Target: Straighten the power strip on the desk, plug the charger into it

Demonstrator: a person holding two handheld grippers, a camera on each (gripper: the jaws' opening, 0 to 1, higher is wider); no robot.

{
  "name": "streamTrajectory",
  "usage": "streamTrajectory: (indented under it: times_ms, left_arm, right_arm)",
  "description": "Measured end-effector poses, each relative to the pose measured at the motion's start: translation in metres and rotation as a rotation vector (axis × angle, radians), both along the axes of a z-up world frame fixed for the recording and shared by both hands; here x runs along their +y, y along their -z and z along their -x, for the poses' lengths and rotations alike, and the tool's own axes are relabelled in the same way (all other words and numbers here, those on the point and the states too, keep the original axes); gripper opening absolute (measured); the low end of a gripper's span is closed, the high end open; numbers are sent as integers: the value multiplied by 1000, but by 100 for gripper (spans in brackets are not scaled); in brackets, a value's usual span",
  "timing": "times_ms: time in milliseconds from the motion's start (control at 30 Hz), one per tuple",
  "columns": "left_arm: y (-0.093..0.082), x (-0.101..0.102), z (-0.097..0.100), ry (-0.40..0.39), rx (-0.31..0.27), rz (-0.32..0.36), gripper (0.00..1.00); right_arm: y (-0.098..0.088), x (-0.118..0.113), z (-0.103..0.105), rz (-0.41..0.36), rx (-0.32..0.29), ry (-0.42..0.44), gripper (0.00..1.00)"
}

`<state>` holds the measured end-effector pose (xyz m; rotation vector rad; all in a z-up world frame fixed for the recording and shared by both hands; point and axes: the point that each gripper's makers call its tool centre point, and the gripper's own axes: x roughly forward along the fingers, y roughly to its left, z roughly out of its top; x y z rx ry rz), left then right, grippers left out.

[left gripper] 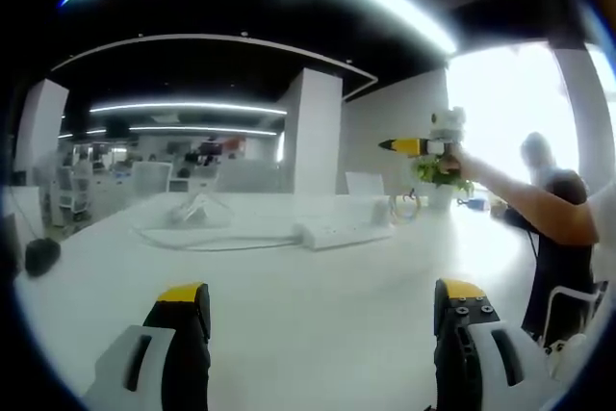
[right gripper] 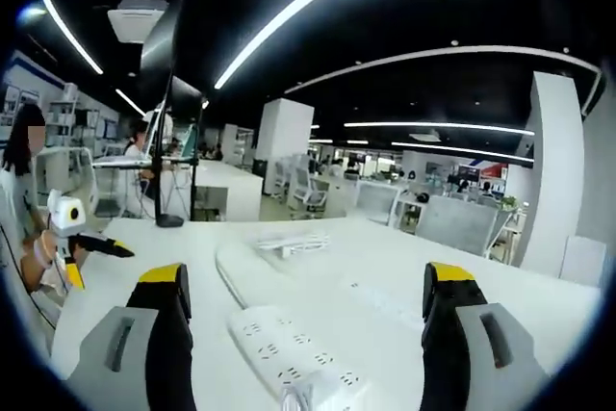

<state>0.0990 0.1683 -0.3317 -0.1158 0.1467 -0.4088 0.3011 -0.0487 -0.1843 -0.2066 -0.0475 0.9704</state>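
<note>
A white power strip point(left gripper: 342, 235) lies across the white desk point(left gripper: 289, 305), its thin cable point(left gripper: 207, 243) looping off to the left. My left gripper point(left gripper: 322, 320) hovers open over bare desk, well short of the strip. In the right gripper view the power strip point(right gripper: 289, 348) lies close below, running between the spread jaws of my open right gripper point(right gripper: 303, 300). A small pale object point(right gripper: 289, 243) rests farther along the desk; I cannot tell whether it is the charger. A hand holds the right gripper point(left gripper: 419, 146) up beyond the strip. The left gripper point(right gripper: 82, 238) appears at the left.
A person point(left gripper: 553, 228) stands at the desk's right end, arm stretched out. A potted plant point(left gripper: 438, 175) and a coiled cable point(left gripper: 404, 207) sit behind the strip. A black object point(left gripper: 40, 255) lies at the far left. A monitor on a stand point(right gripper: 168, 132) rises at the back.
</note>
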Motion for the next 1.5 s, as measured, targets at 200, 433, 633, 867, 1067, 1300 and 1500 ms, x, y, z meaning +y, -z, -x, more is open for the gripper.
streamTrajectory:
  times_ms: [200, 433, 633, 867, 1067, 1300, 1500]
  left_arm:
    - [0, 1, 1, -2, -1, 0, 99]
    - [-1, 3, 1, -5, -3, 1, 99]
    - [0, 1, 0, 1, -1, 4, 99]
    - [0, 1, 0, 1, -1, 7, 99]
    - [-2, 1, 0, 1, -5, 8, 99]
    - [-3, 2, 0, 2, -6, 7, 99]
    - [-2, 1, 1, 2, -3, 8, 99]
  right_arm:
    - [2, -8, 5, -9, 5, 10, 100]
    - [7, -21, 16, -33, 8, 30, 100]
    - [13, -31, 26, -44, 12, 50, 100]
    - [18, -44, 37, -57, 9, 75, 100]
    - [26, -52, 45, -50, 13, 85, 100]
    - [28, -61, 62, -69, -1, 100, 100]
    - [32, -72, 75, -91, 0, 112, 100]
